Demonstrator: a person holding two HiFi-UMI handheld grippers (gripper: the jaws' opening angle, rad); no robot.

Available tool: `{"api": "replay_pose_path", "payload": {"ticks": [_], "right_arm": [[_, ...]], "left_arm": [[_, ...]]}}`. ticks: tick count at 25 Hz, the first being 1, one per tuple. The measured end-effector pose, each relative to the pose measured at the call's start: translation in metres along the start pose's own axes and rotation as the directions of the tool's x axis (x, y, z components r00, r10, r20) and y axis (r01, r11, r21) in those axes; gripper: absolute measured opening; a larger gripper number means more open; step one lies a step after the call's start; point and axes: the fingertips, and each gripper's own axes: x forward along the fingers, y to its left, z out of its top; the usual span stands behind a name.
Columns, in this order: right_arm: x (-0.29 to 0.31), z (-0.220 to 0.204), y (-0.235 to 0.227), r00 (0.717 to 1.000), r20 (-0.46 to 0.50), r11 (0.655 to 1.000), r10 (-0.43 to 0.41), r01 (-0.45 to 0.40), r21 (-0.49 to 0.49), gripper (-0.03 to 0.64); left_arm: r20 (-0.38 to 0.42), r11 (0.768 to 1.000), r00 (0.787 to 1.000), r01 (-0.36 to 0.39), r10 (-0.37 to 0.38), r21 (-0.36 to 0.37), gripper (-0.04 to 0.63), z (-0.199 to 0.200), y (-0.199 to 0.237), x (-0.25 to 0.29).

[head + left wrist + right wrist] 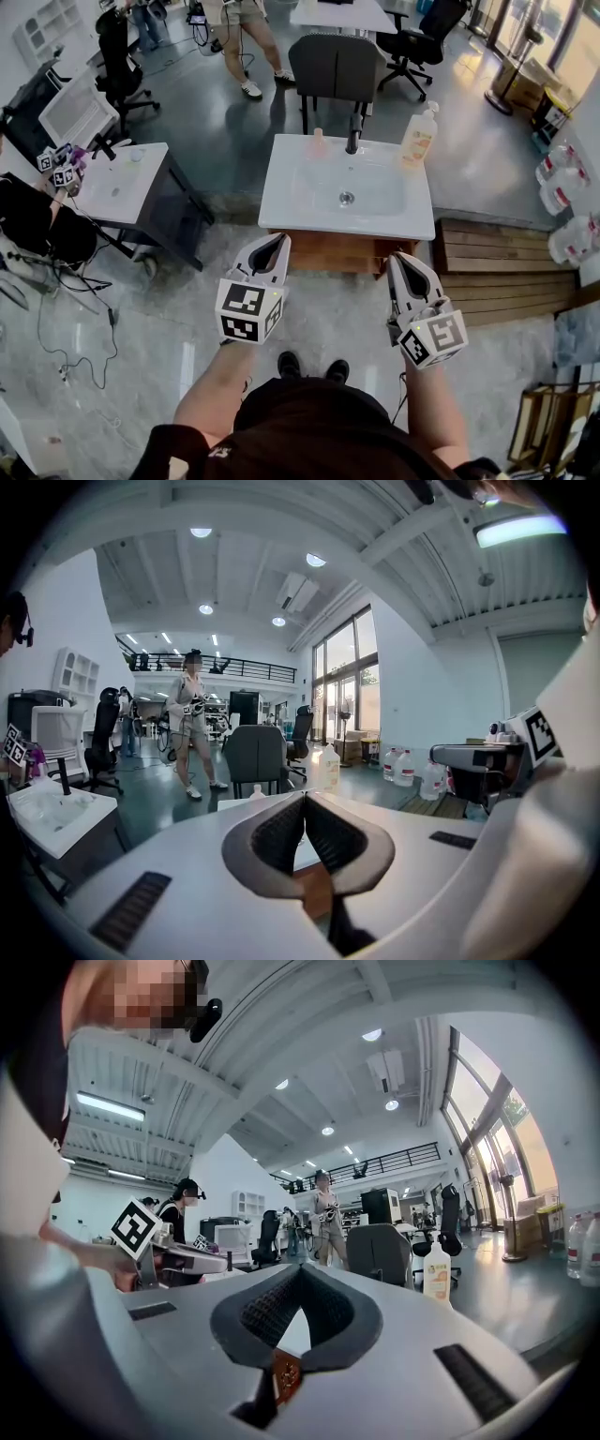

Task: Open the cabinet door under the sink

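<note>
White rectangular ceramic sink (281,202) is dead ahead, and the brown wooden cabinet door (323,251) right under it looks shut as far as I can tell, so basically nothing's done yet. The left gripper (279,240) and right gripper (400,259) both hover just in front of the sink's near edge, jaws pressed together on nothing, neither touching the door. Whole job's left: hook the door's edge or handle (can't spot one from here) and swing it out.
</note>
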Motion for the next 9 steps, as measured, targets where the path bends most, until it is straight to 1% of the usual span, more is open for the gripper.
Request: {"api": "replay_pose_path", "payload": {"ticks": [9], "right_arm": [[-0.007, -0.008, 0.01, 1.0, -0.024, 1.0, 0.003, -0.003, -0.002, 0.011]], "left_arm": [[-0.007, 1.0, 1.0, -0.008, 0.008, -0.005, 0.018, -0.009, 0.003, -0.012]]}}
